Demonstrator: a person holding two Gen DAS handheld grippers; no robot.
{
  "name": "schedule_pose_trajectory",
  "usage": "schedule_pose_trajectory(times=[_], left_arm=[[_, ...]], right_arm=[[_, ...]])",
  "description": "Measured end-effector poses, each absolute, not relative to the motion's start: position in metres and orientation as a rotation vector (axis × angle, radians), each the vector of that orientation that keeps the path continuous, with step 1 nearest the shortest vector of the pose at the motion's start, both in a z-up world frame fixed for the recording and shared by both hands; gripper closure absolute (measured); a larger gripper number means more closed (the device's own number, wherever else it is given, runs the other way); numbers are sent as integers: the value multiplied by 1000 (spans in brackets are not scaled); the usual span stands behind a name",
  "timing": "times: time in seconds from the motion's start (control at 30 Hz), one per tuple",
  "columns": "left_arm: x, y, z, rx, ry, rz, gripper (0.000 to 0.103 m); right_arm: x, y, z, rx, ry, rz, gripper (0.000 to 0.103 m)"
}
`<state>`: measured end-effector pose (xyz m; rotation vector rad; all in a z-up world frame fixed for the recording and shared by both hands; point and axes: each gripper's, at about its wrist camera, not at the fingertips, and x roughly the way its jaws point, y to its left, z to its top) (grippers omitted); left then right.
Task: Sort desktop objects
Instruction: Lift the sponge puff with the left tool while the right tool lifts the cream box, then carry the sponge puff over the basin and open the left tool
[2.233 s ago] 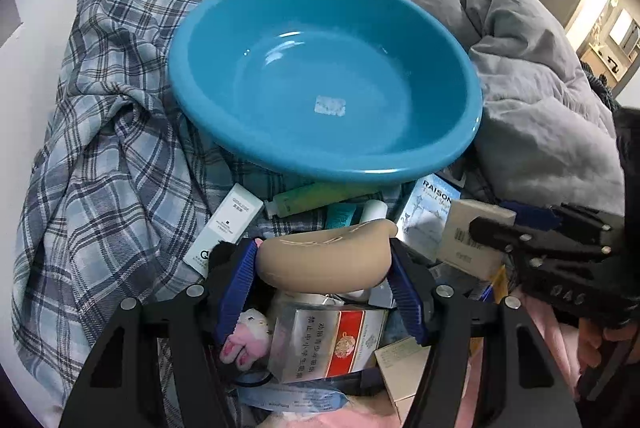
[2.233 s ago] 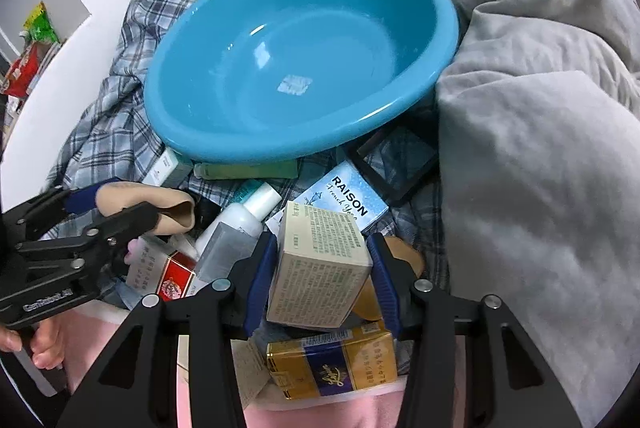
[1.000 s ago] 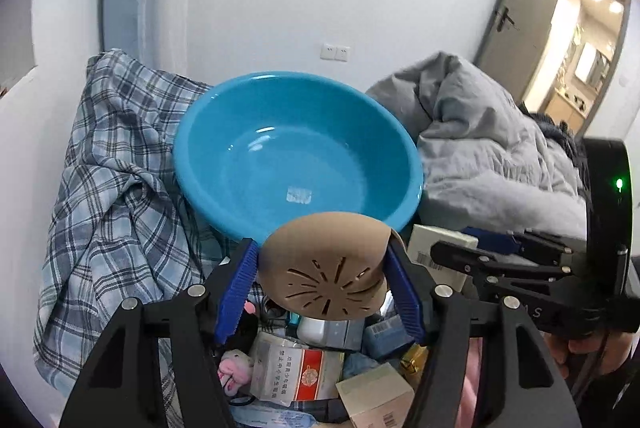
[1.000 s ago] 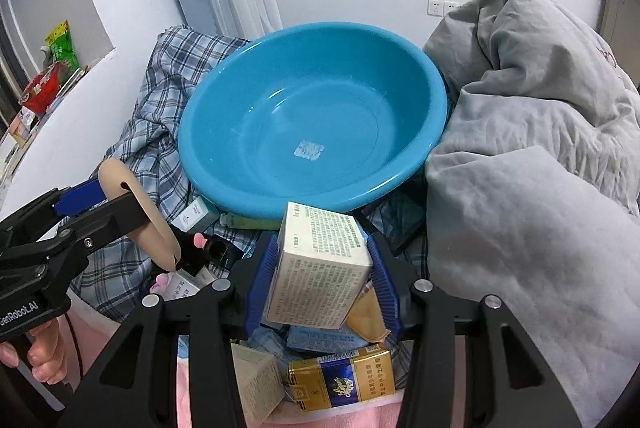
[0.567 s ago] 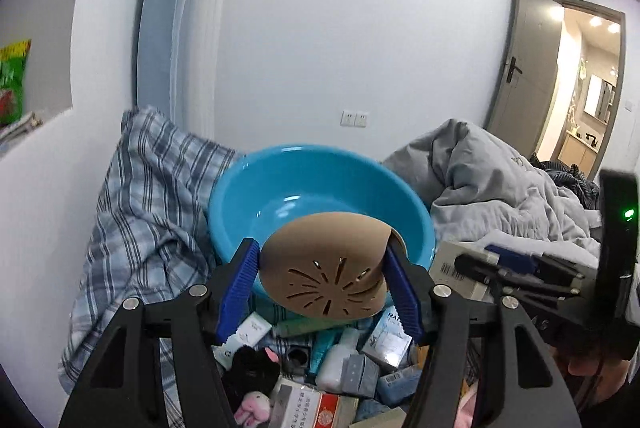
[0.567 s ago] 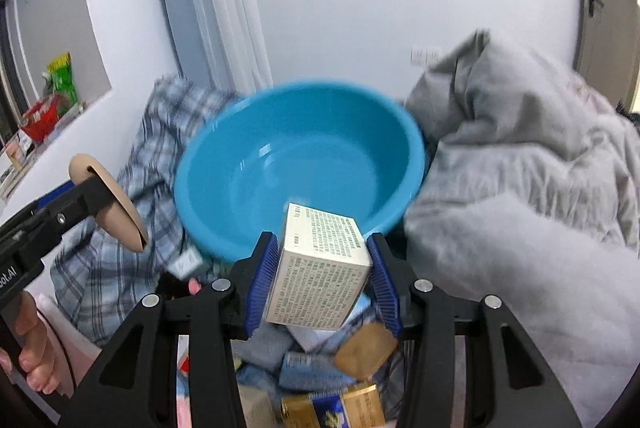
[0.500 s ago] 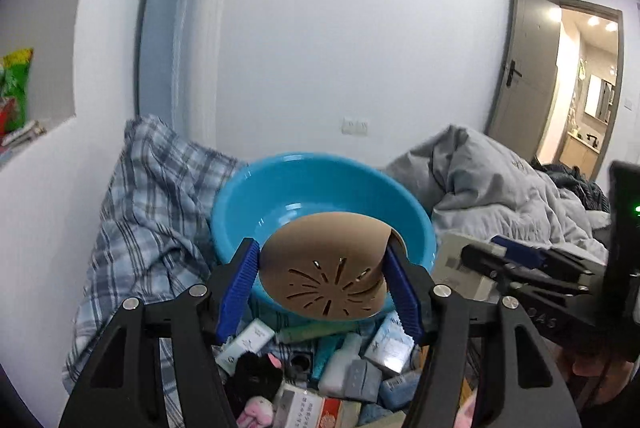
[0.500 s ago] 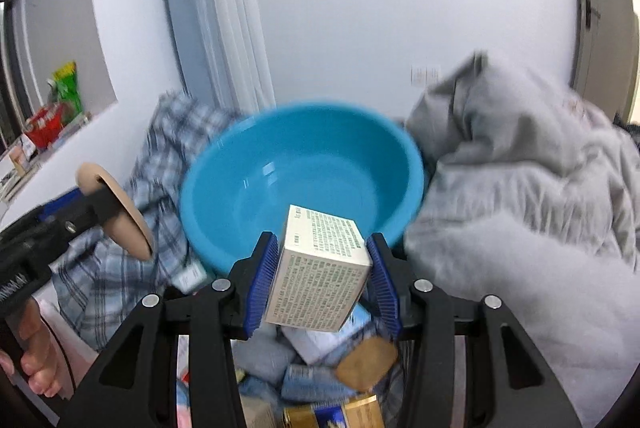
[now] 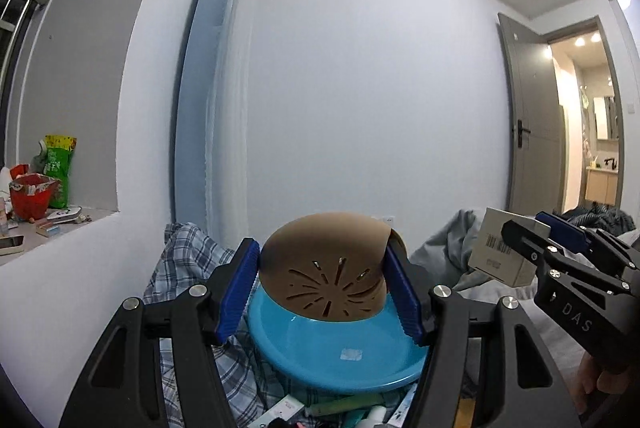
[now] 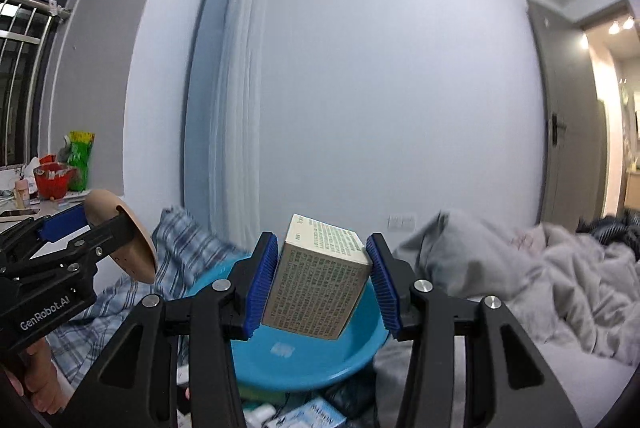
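Above blue basin (image 9: 336,356), left hand-held gripper (image 9: 322,288) clamps tan cap (image 9: 324,268); right hand-held gripper (image 10: 322,284) clamps carton (image 10: 320,288).

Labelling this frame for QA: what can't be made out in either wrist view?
- Clutter pile: left wrist view, cut off by the bottom edge and hidden behind the left hand-held gripper.
- Blue basin: right wrist view, largely hidden by the printed box.
- Box print: too small to read.
- Tan perforated pad: what it is, unclear.
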<state>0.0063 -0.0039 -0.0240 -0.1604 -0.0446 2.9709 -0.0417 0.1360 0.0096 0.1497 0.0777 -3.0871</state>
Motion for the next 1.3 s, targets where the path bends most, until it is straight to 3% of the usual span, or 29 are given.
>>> schedule_pose_trajectory(times=[0.63,1.3], left_arm=[[-13,6,-6,-360,-68,2990,38],[-45,14,106,-63,-73,3031,38]], right_arm=[[-53,133,26,220,27,-3065,61],[-68,139,135,-41,15,-3094,61]])
